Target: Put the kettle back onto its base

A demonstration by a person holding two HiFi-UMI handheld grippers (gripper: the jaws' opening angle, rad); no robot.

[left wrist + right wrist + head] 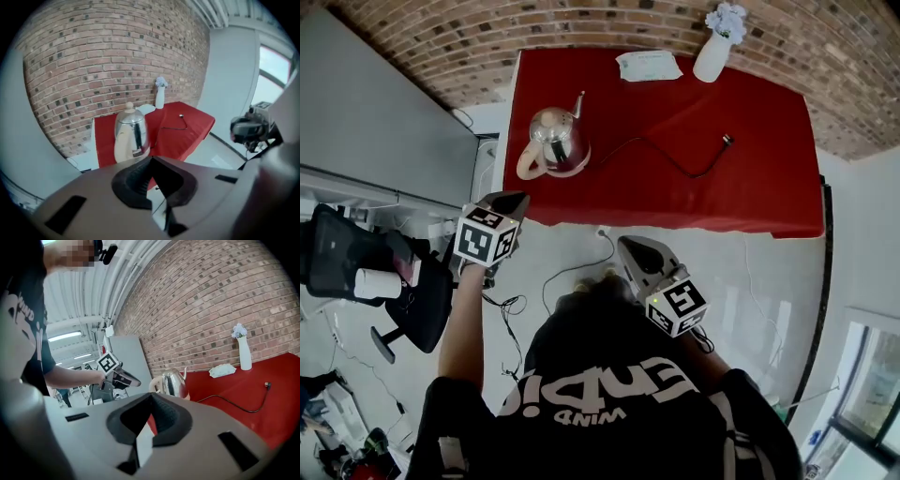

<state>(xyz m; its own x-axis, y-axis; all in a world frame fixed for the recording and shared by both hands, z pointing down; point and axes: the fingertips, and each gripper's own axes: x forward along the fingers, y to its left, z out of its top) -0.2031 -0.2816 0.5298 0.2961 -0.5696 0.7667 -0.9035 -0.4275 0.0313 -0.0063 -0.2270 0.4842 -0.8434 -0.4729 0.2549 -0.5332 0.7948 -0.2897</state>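
While left claw, right claw clenched empty, kettle upright, spout toward brick wall.

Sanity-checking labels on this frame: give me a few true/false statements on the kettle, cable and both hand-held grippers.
The kettle stands on the red table. True.
The left hand-held gripper grips the kettle. False: it is shut on nothing, away from the kettle.
The plug lies loose on the table. True.
The vase lies tipped over. False: it stands upright.
The right hand-held gripper is wide open. False: shut, empty.
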